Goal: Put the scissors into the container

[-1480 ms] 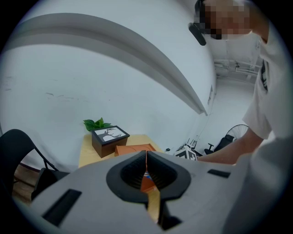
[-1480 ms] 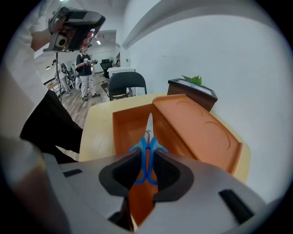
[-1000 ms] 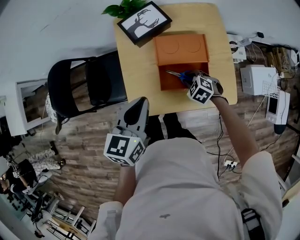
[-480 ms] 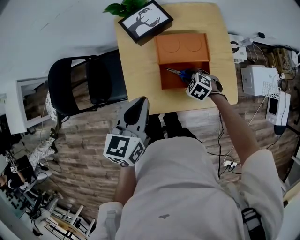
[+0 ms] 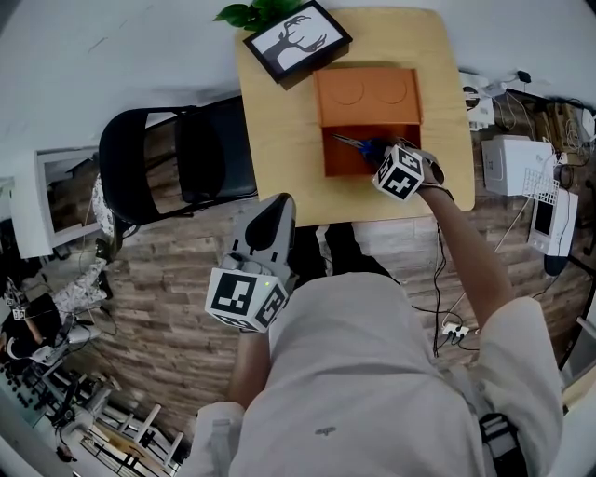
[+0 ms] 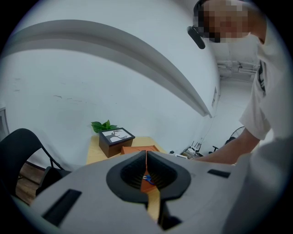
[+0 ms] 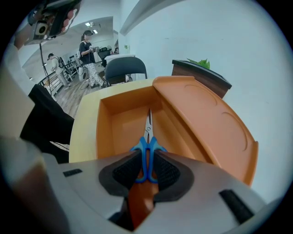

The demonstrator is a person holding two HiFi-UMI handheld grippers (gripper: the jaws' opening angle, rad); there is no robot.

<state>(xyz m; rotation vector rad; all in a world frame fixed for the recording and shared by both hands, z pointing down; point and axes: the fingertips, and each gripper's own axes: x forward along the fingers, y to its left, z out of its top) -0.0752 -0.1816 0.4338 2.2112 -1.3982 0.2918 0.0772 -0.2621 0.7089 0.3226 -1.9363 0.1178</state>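
Note:
An orange container (image 5: 337, 163) (image 7: 120, 119) stands open on the wooden table (image 5: 279, 140), its lid (image 5: 367, 95) (image 7: 206, 123) folded back. Blue-handled scissors (image 5: 358, 145) (image 7: 147, 145) hang over the open box, blades pointing into it. My right gripper (image 5: 382, 156) (image 7: 146, 169) is shut on the scissors' handles, at the container's near edge. My left gripper (image 5: 274, 222) (image 6: 146, 176) is held back above the floor, well short of the table, its jaws closed together with nothing between them.
A framed deer picture (image 5: 298, 41) and a green plant (image 5: 250, 13) sit at the table's far left corner. A black chair (image 5: 172, 172) stands left of the table. White devices and cables (image 5: 521, 168) lie on the floor to the right.
The right gripper and scissors have barely shifted over the container. The left gripper has stayed where it was.

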